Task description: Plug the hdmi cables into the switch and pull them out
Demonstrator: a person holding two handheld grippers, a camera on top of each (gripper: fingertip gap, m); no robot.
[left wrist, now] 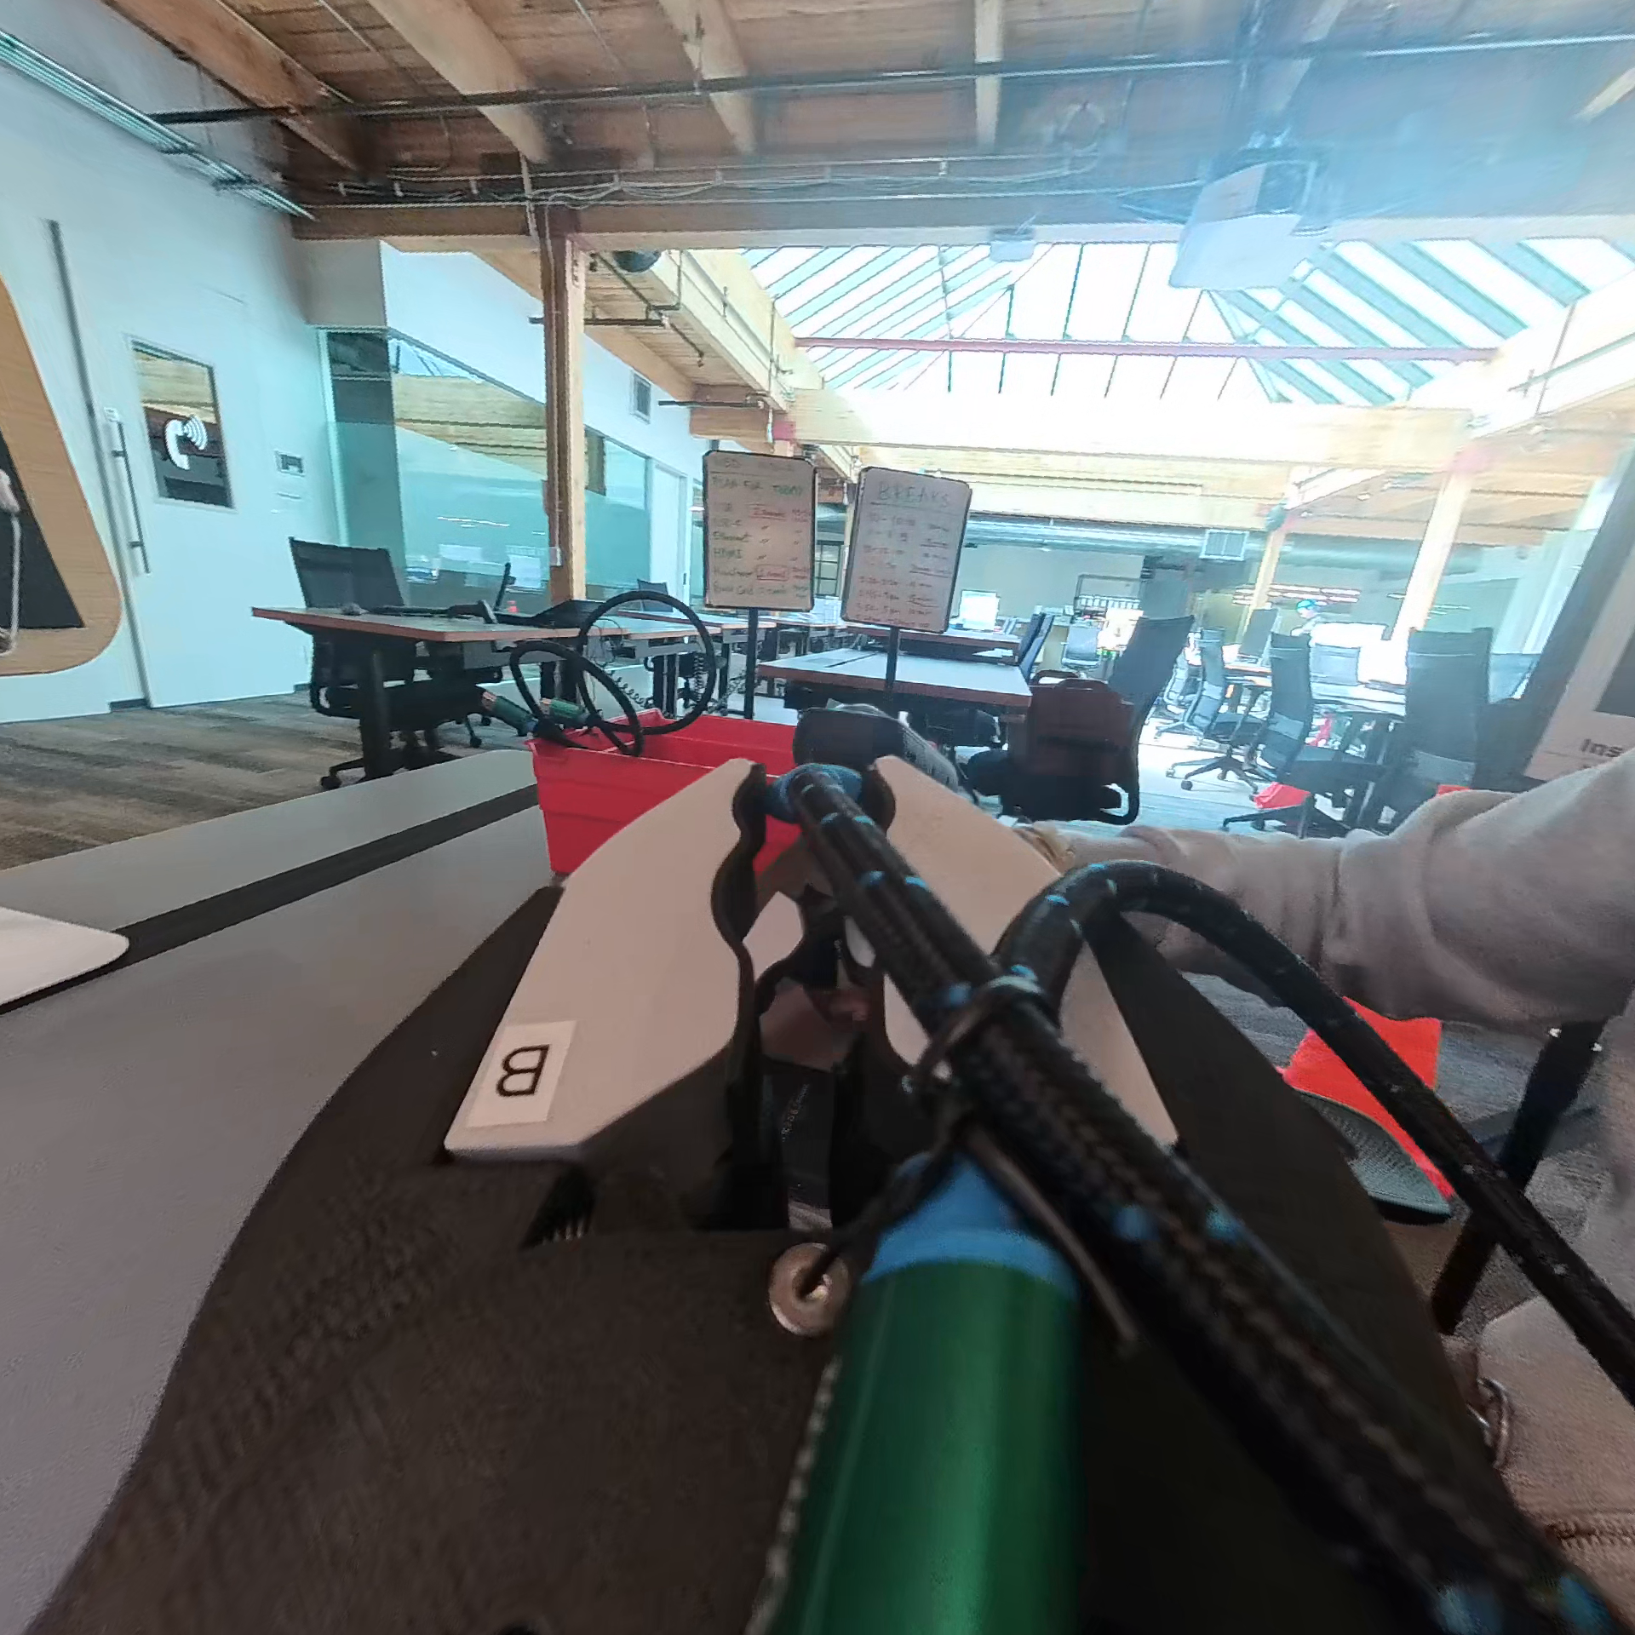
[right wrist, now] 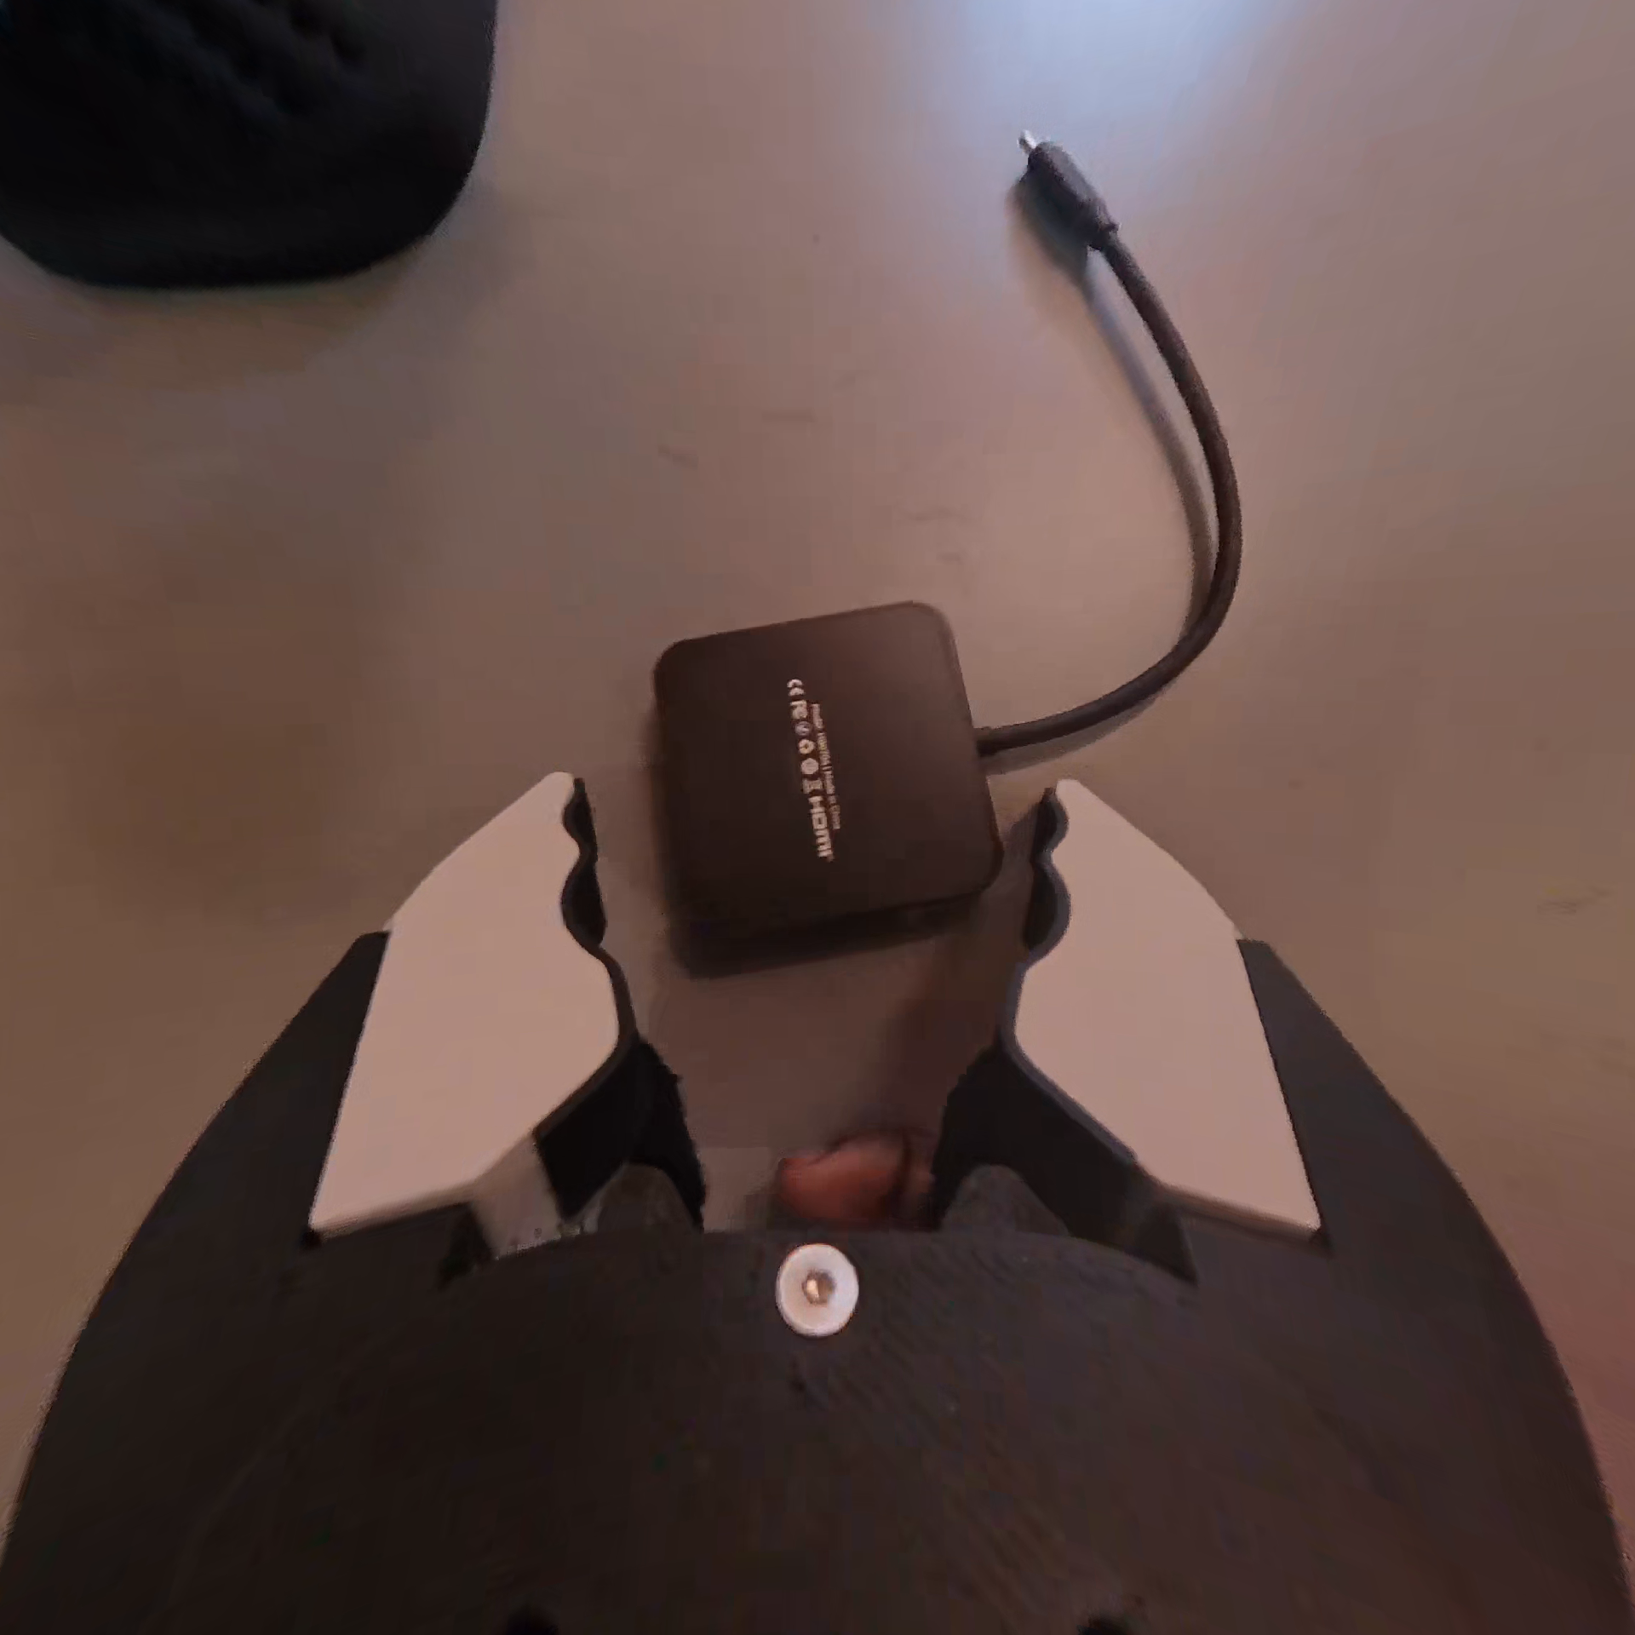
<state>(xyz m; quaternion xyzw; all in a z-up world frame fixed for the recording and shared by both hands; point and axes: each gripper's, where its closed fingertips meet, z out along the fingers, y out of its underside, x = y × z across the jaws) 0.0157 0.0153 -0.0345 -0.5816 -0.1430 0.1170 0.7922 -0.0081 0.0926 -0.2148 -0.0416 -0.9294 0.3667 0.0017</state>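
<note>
My left gripper [left wrist: 818,783] is shut on a black braided HDMI cable with blue flecks [left wrist: 885,876], pinched at its tips. The cable runs back over the gripper body to a green and blue plug barrel [left wrist: 938,1380], and a loop of it arcs off right. This gripper points level across the room, above a grey table [left wrist: 221,1017]. My right gripper [right wrist: 814,796] is open and points down at the small black square switch [right wrist: 818,779], which lies on the table between the fingertips. The switch's short black lead [right wrist: 1212,531] curves away to a small plug [right wrist: 1057,172].
A red bin [left wrist: 619,779] with coiled black cables [left wrist: 602,672] stands beyond the left gripper. A person's grey sleeve [left wrist: 1380,902] reaches in from the right. A dark fabric object [right wrist: 221,133] lies at the table's top left in the right wrist view. Desks and chairs fill the room behind.
</note>
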